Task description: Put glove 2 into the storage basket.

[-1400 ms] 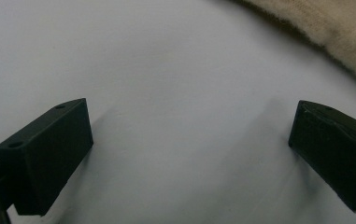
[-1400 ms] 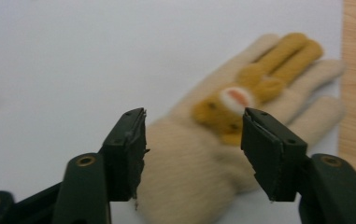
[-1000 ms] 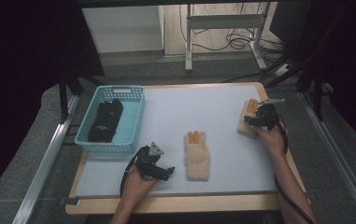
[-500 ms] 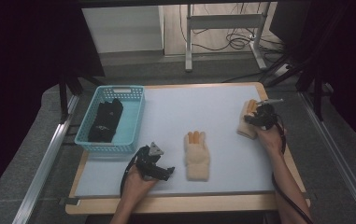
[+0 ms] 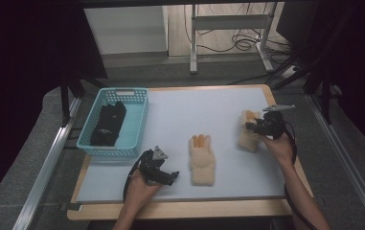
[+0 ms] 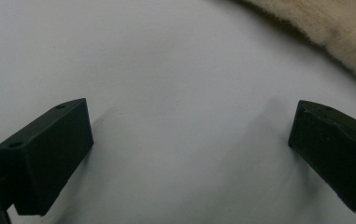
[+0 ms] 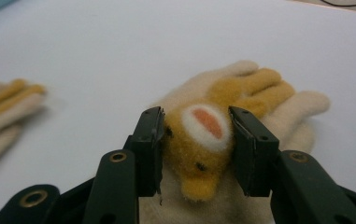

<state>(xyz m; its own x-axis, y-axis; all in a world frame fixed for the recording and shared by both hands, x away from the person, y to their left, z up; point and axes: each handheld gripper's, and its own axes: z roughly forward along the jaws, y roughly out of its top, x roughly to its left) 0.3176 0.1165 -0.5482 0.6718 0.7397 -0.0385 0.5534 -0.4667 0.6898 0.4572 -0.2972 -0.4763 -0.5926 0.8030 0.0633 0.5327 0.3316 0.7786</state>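
Right gripper (image 7: 195, 154) clamps the bear-faced glove (image 7: 241, 121) at the worktop's (image 5: 180, 115) right edge; its mate (image 5: 202, 160) lies mid-worktop, untouched. The left gripper (image 5: 160, 167) rests with jaws apart. Blue basket (image 5: 137, 120) awaits both.

Blue basket (image 5: 137, 125) with black cloth (image 5: 108, 124) at table's (image 5: 170, 115) left; second cream glove (image 5: 202, 160) mid-table

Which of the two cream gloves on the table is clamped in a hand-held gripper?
The glove near the table's right edge: the right hand-held gripper pinches its yellow patch. The glove at the table's middle lies free, beside the open left hand-held gripper.
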